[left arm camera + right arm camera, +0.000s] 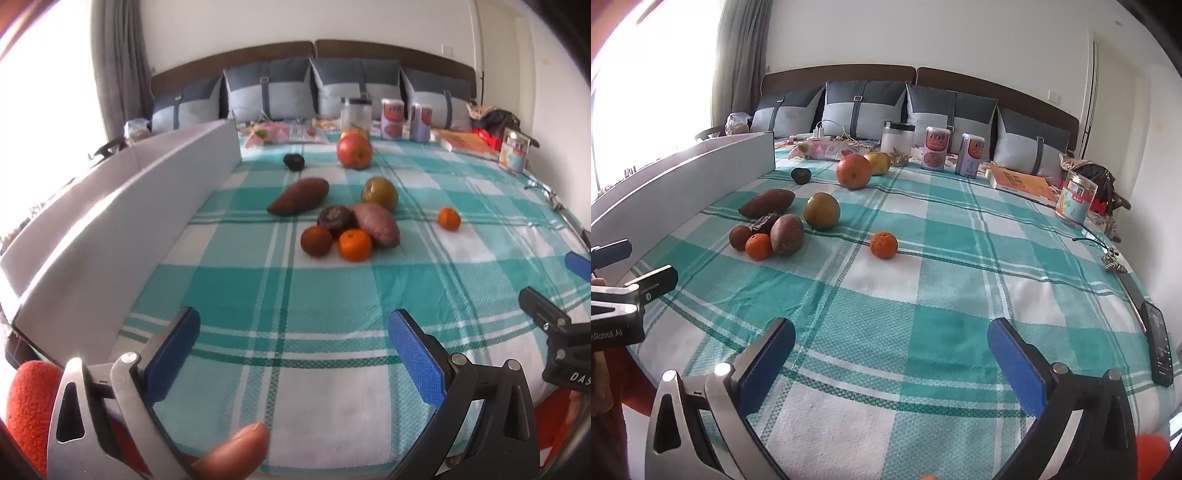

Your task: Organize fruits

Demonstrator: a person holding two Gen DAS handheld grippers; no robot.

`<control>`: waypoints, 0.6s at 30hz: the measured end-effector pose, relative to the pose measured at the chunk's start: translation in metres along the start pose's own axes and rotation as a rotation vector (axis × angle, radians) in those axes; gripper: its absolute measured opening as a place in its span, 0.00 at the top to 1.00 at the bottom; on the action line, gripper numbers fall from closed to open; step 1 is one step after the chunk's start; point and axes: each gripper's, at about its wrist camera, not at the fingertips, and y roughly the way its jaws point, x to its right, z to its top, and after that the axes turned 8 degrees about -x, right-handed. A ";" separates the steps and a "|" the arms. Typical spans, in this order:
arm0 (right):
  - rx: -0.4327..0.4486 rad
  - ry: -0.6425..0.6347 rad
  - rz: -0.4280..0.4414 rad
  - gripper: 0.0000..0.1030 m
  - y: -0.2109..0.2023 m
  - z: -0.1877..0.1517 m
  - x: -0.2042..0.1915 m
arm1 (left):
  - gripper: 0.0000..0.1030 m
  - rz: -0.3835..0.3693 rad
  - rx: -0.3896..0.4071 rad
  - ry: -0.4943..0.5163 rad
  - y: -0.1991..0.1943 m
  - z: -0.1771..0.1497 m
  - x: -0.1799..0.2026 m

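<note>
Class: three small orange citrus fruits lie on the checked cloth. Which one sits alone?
The mandarin right of the pile; the other two touch the clustered produce.

The left claw (293, 354) is wide open, with nothing between its two blue pads (171, 354), and it tips downward. A fingertip (236, 452) of the person shows under it at the bottom of the left view, and an orange sleeve (27, 410) sits at its left side. The right claw (892, 363) is wide open too, holds nothing, and tips down the same way; each claw can be seen at the edge of the other one's view, so the two are side by side.
</note>
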 end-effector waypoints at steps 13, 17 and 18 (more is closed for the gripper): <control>0.010 -0.006 -0.009 0.00 0.011 -0.002 0.007 | 0.01 0.014 -0.032 -0.020 0.013 0.001 -0.002; 0.021 -0.002 -0.013 0.00 0.014 -0.003 0.001 | 0.01 0.016 -0.090 -0.031 0.032 0.001 0.001; 0.013 -0.004 -0.010 0.00 0.016 -0.003 0.001 | 0.01 0.012 -0.116 -0.035 0.038 -0.001 0.000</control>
